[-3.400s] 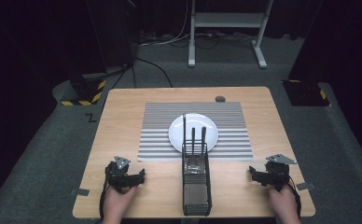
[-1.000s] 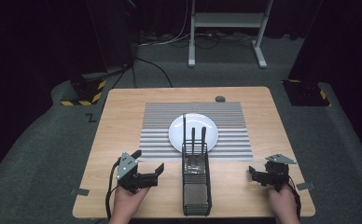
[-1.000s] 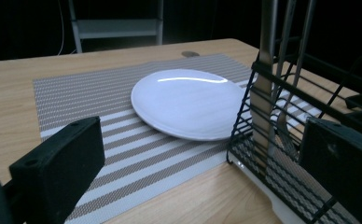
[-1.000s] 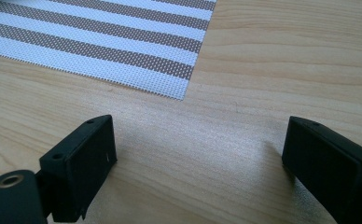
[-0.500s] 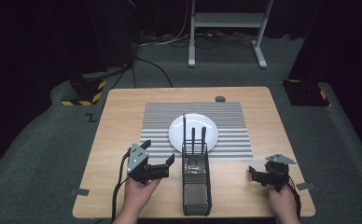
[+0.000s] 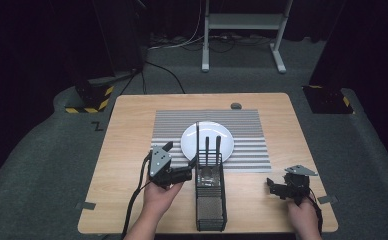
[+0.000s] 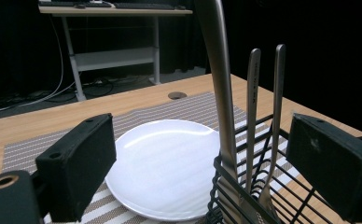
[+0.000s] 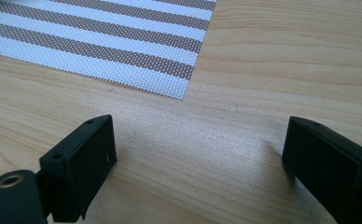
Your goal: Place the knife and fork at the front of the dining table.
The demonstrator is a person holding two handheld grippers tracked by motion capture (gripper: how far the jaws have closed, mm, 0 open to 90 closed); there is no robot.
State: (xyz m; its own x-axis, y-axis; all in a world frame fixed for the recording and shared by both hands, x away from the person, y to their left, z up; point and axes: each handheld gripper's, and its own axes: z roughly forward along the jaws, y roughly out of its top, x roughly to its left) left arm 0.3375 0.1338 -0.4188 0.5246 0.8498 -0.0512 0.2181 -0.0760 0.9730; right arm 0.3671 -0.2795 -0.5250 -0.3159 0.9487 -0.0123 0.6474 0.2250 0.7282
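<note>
Fingers point(image 7: 83, 170) flank tall steel cutlery handles point(image 7: 221, 93) upright in black wire caddy point(image 7: 258, 186).

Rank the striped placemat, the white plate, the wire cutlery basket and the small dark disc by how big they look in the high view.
1. striped placemat
2. white plate and wire cutlery basket: alike in area, unsure
3. small dark disc

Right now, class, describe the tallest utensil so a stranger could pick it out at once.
Start at the wooden table and find the black wire caddy at its near edge, just in front of the white plate. Three metal handles stand upright in it; the tallest utensil is the leftmost, rising clearly above the other two.
</note>
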